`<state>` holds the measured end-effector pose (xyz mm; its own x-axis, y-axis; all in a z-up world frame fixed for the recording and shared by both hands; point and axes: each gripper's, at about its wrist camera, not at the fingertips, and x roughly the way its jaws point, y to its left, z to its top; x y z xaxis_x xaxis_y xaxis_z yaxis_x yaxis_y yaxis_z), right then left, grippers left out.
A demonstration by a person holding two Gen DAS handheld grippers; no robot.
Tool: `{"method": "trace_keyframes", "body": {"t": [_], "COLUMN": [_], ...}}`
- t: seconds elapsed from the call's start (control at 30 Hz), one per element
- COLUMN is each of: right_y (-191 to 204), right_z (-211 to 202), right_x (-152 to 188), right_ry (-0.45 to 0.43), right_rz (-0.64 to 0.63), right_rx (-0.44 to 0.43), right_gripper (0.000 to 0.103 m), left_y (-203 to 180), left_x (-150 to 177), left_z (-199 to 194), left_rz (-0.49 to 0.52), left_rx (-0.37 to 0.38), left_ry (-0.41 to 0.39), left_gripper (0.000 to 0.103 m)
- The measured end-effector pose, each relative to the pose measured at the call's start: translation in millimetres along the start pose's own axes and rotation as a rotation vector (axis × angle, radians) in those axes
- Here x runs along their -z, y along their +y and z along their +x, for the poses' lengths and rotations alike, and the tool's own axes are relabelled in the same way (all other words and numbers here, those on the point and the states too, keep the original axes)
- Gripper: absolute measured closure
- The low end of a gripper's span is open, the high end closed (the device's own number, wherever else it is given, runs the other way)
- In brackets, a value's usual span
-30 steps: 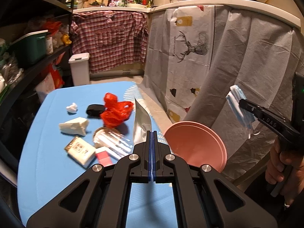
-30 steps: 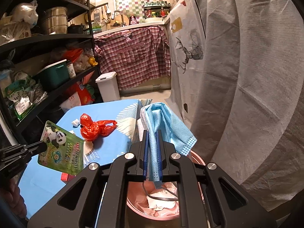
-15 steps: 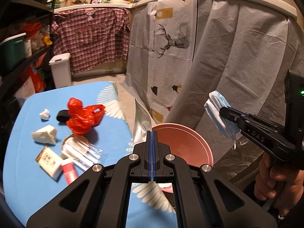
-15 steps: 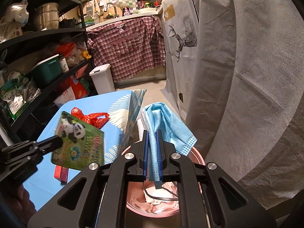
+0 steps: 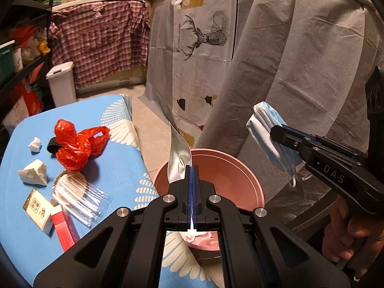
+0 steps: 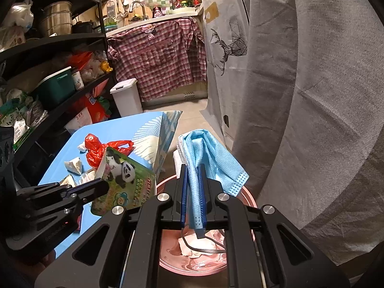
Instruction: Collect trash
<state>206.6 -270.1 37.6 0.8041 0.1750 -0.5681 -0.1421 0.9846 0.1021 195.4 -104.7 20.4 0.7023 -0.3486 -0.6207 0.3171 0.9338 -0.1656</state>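
Both grippers are loaded and positioned at the round pink plastic basin (image 5: 230, 168), which sits beside the blue patterned tabletop (image 5: 28, 228) at lower centre of the left wrist view. The left gripper (image 5: 192, 187) is clamped tight on a foil snack pouch with a panda print (image 6: 124, 180), held over the basin's near rim. The right gripper (image 6: 193, 192) is closed on a crumpled light-blue disposable face mask (image 6: 211, 158), directly above the basin. Crumpled paper and a black cord already lie inside the basin, so collection is judged partly done. Still on the tabletop, left of frame in the left wrist view: a red plastic bag (image 5: 76, 144), a small white wad (image 5: 34, 144), a torn white paper piece (image 5: 33, 172), clear cellophane wrapping (image 5: 76, 196), a small printed carton (image 5: 38, 206) and a red box (image 5: 63, 228). Neither held item is released yet.
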Motion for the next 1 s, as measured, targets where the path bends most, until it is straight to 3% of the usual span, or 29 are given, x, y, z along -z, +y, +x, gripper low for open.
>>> {"method": "trace_keyframes", "body": {"t": [0.27, 0.33, 0.37, 0.43, 0.47, 0.53, 0.73, 0.87, 1.0], "right_y": [-2, -3, -4, -5, -5, -5, -6, -6, -1], "right_z": [7, 10, 13, 15, 15, 16, 15, 14, 9], "right_x": [0, 0, 0, 1, 2, 2, 2, 2, 2], "right_ry": [0.010, 0.021, 0.032, 0.041, 0.040, 0.039, 0.038, 0.032, 0.002], "right_rz": [0.004, 0.007, 0.010, 0.012, 0.013, 0.013, 0.007, 0.007, -0.008], "right_rx": [0.005, 0.011, 0.020, 0.030, 0.031, 0.032, 0.037, 0.038, 0.034], "right_gripper": [0.091, 0.078, 0.067, 0.059, 0.059, 0.058, 0.056, 0.056, 0.056], "left_y": [-3, -4, -3, 0, 2, 5, 11, 12, 18], "left_x": [0, 0, 0, -1, -1, -2, -4, -2, -1], "left_z": [11, 13, 14, 14, 14, 11, 9, 4, -7], "left_rz": [0.003, 0.007, 0.006, -0.004, -0.012, -0.022, -0.041, -0.030, -0.025], "left_rx": [0.015, 0.019, 0.016, 0.019, 0.022, 0.018, 0.013, -0.005, -0.025], "left_ry": [0.021, 0.030, 0.030, 0.031, 0.030, 0.021, 0.013, -0.007, -0.034], "left_gripper": [0.103, 0.102, 0.102, 0.096, 0.087, 0.078, 0.076, 0.064, 0.061]}}
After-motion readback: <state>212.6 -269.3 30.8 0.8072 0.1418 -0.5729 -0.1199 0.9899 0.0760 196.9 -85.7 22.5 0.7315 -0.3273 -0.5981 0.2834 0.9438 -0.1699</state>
